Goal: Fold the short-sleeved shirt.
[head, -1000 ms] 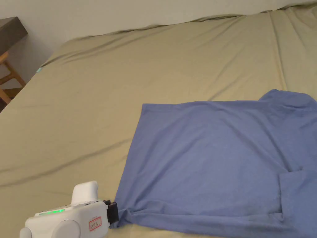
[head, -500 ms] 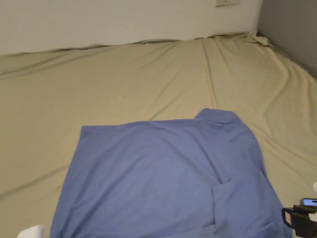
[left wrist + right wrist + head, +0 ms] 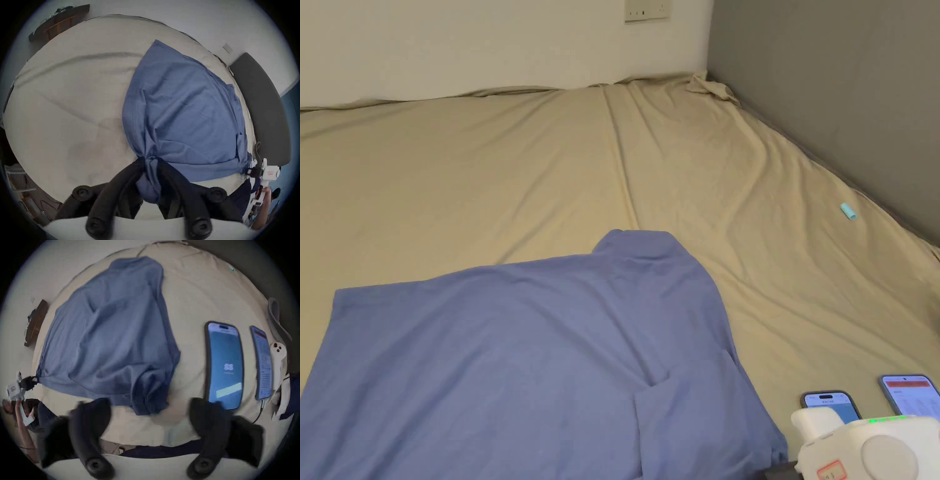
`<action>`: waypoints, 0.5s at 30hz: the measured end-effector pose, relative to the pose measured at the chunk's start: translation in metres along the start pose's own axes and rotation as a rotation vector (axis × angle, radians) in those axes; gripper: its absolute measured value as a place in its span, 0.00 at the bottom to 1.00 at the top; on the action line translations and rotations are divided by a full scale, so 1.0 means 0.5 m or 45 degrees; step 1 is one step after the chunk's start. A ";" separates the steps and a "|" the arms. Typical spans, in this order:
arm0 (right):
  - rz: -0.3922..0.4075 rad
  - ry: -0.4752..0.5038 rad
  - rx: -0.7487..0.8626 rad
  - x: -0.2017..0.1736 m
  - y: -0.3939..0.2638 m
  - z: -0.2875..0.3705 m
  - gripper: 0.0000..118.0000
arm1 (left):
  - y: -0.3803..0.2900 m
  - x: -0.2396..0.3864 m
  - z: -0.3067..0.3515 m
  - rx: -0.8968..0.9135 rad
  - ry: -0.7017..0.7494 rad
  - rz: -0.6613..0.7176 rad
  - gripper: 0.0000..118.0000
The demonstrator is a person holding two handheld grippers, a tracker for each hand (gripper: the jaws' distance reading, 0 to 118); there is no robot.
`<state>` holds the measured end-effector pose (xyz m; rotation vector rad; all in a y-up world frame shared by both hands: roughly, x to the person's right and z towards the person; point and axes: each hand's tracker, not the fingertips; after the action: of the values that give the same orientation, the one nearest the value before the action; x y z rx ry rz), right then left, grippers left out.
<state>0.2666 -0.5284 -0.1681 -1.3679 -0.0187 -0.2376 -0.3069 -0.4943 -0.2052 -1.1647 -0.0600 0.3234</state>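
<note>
Blue cotton shirt [image 3: 519,362], bunched in left claw [image 3: 150,162]

The shirt [image 3: 512,362] lies spread on the bed sheet [image 3: 487,181], its near left corner pinched in the left gripper [image 3: 150,165], the right gripper [image 3: 150,408] parted just before its near right corner, with two phones [image 3: 831,405] side by side to the right.

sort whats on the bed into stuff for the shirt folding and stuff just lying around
For the job:
- blue shirt
- left gripper, fingers shut on the shirt's corner
- right gripper, fingers open beside the shirt's other near corner

Lying about:
- two phones
- small light-blue item
- white device
</note>
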 end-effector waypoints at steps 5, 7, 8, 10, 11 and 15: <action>0.029 -0.019 0.053 -0.006 0.009 -0.010 0.15 | 0.003 -0.009 -0.012 -0.038 -0.013 0.057 0.09; 0.006 0.093 0.158 0.001 0.009 0.014 0.12 | 0.001 -0.001 -0.008 -0.036 -0.006 0.045 0.09; -0.010 0.075 0.183 0.001 0.010 0.026 0.12 | 0.005 -0.008 -0.006 -0.037 -0.009 0.048 0.09; 0.001 0.101 0.217 -0.002 0.015 0.045 0.11 | 0.011 -0.006 0.001 -0.037 -0.034 0.071 0.09; -0.009 0.132 0.241 -0.005 0.019 0.058 0.11 | 0.015 -0.004 0.008 -0.034 -0.043 0.082 0.09; -0.088 0.257 0.340 -0.013 0.060 0.115 0.11 | 0.063 -0.004 0.039 0.007 -0.152 0.162 0.09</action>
<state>0.2728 -0.4661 -0.1864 -1.0743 0.0689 -0.4159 -0.3200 -0.4664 -0.2257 -1.1458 -0.0899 0.5051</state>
